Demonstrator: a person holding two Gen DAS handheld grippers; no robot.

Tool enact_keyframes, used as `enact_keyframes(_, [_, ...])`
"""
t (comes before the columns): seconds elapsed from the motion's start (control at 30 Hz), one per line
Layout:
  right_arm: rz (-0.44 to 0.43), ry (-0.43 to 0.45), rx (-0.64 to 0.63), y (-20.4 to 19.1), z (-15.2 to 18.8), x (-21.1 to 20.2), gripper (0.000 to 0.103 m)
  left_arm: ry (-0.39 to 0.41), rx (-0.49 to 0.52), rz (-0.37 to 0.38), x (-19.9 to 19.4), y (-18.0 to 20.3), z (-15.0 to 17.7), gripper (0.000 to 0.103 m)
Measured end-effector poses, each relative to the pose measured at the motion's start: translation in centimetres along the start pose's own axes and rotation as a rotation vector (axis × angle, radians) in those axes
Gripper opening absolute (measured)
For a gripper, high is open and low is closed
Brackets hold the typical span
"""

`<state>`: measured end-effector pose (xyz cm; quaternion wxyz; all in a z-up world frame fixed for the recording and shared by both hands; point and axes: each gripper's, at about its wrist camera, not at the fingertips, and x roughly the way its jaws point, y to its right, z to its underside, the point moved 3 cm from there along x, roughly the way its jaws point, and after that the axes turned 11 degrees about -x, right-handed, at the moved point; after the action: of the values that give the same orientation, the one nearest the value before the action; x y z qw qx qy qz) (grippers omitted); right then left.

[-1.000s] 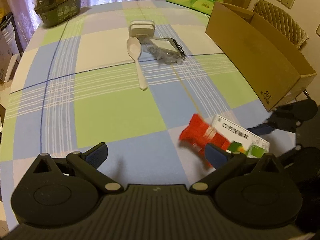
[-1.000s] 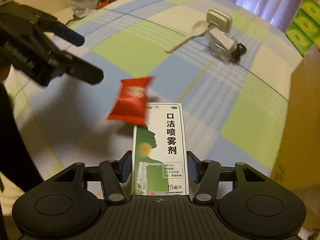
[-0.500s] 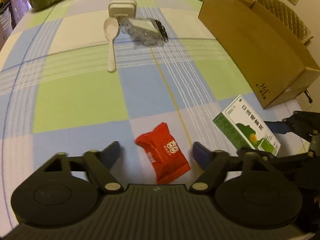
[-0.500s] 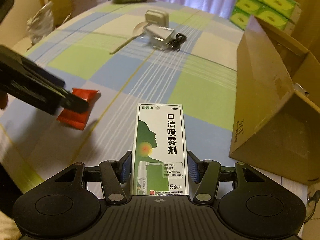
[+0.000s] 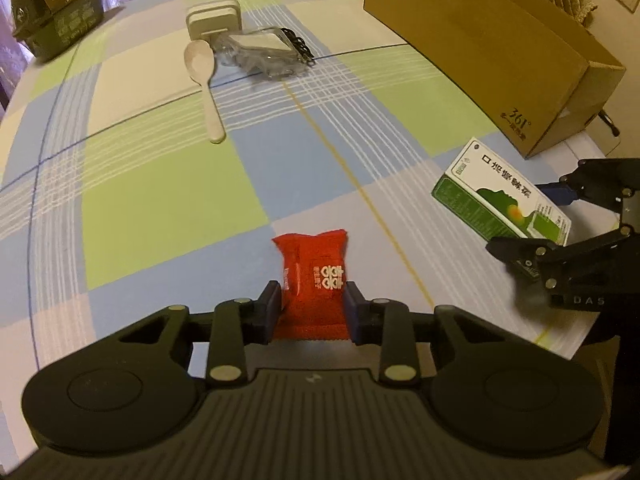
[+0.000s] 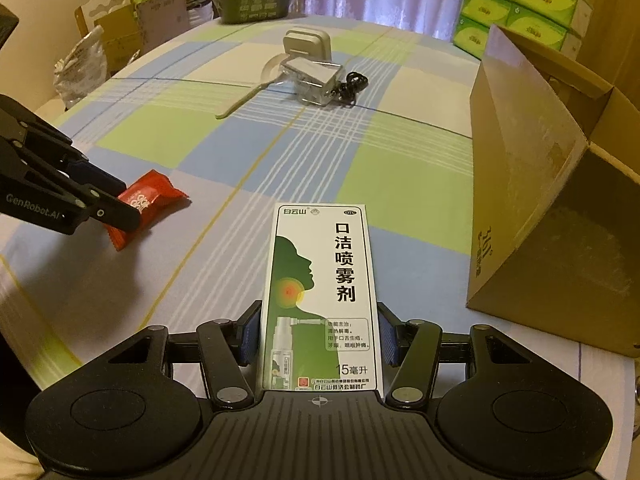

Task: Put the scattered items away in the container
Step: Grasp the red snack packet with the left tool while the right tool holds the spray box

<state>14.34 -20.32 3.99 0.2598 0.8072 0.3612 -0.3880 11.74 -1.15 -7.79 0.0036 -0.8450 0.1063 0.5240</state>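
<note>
Right gripper [image 6: 318, 332]: clamped on the medicine box [image 6: 322, 296], long axis pointing forward.
Cardboard box [image 6: 532, 184]: ahead and to the right, nearer this arm.
Left gripper [image 5: 311, 306]: closed on the red packet [image 5: 314, 280], low over the tabletop [image 5: 160, 200].

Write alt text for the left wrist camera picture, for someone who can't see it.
The left gripper is shut on a red snack packet over a checked tablecloth. To its right, the right gripper holds a green and white medicine box near an open cardboard box; a white spoon lies farther back.
</note>
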Motion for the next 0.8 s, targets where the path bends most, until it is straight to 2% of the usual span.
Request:
enact_keyframes(0.03, [-0.003,-0.001,-0.001,0.0,-0.1,0.0,0.059,-0.001,-0.002,-0.011,0.1,0.1,0.0,0.044])
enact_keyframes(0.1, [0.004,0.004,-0.006,0.0,-0.2,-0.1,0.075,-0.012,-0.004,-0.009,0.6,0.4,0.0,0.044])
enact_keyframes(0.3, [0.002,0.009,0.007,0.6,-0.5,-0.2,0.076,-0.021,-0.004,-0.021,1.2,0.9,-0.3,0.042])
enact_keyframes(0.37, [-0.003,0.008,0.014,0.8,-0.7,-0.1,0.076,-0.015,-0.016,-0.024,1.2,0.7,-0.4,0.032])
enact_keyframes(0.47, [-0.02,0.006,0.011,0.8,-0.9,0.1,0.076,-0.011,-0.035,-0.018,1.0,0.2,-0.3,0.027])
enact_keyframes(0.53, [-0.024,-0.007,0.009,0.6,-0.9,0.4,0.072,-0.011,-0.034,-0.02,0.8,0.2,-0.1,0.025])
enact_keyframes(0.57, [-0.023,-0.011,0.009,0.5,-0.9,0.4,0.058,-0.009,-0.034,-0.019,0.7,0.2,-0.1,0.024])
enact_keyframes(0.8, [-0.022,0.007,0.026,-0.1,-0.7,-1.0,0.058,0.013,-0.049,-0.019,-0.6,0.1,0.7,0.023])
